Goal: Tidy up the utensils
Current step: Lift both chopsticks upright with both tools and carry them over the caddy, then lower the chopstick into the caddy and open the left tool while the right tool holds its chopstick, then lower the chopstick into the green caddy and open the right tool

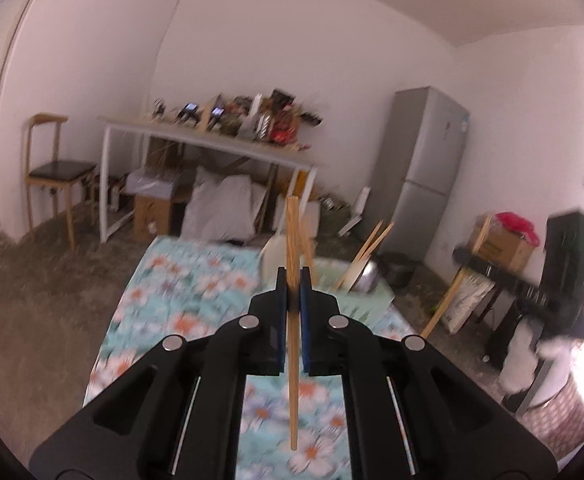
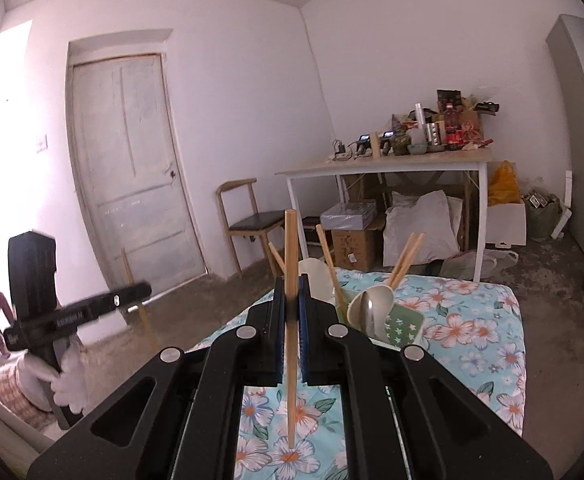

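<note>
Daylight room, fairly bright, soft shadows. Right wrist view: window glare blows out left edge white. Left wrist view: motion blur smears floral cloth (image 1: 180,280) and far clutter, pinkish cast. Heavy fisheye bend, dark vignette in corners on both.

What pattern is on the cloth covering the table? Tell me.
Light blue cloth with white-and-orange flowers; clearest in the right wrist view.
</note>
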